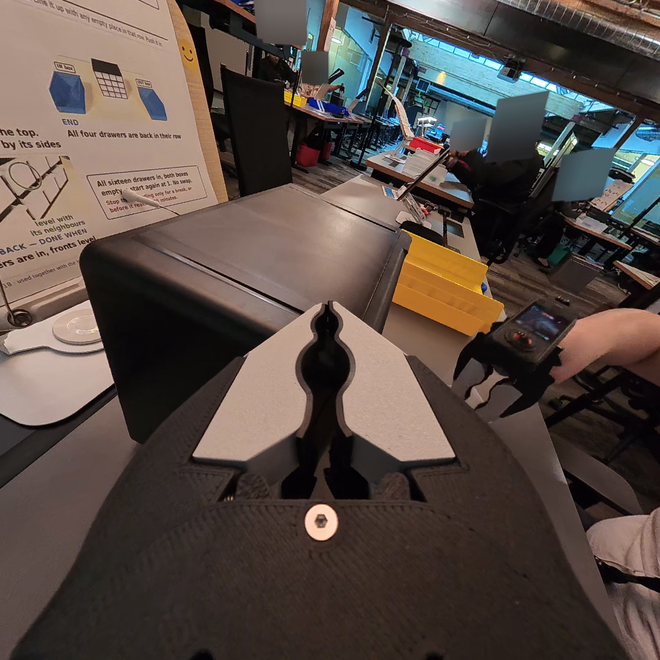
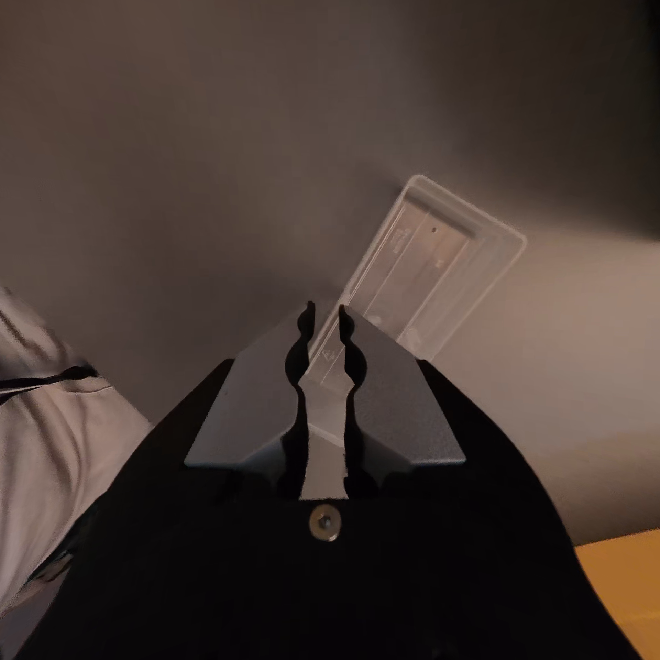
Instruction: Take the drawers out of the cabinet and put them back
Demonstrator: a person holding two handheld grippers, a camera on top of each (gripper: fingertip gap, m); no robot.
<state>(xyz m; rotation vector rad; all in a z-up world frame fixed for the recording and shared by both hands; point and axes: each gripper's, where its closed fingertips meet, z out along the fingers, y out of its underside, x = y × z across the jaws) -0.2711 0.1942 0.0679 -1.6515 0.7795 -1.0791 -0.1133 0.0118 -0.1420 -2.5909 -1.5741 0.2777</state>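
In the left wrist view, the black cabinet (image 1: 228,285) is being seen from above and behind, standing on the grey worktop (image 1: 53,507); its drawer fronts are hidden. Just beside its right side a yellow bin (image 1: 446,289) is being shown, its contents not discernible. The left tool (image 1: 329,307) is being held clenched with its tips meeting and nothing between them, above the cabinet's near corner. The right tool (image 1: 489,389) is being held farther right by a hand (image 1: 607,339), pointing downward with its fingers apart. An instruction poster (image 1: 89,125) is being propped behind the cabinet, and a workshop with further desks is being seen beyond.

In the right wrist view, the right tool (image 2: 326,309) is being kept released, its tips slightly apart over a clear plastic drawer (image 2: 428,271), which is lying empty on the grey worktop (image 2: 178,178). Whether the drawer is being touched cannot be told.
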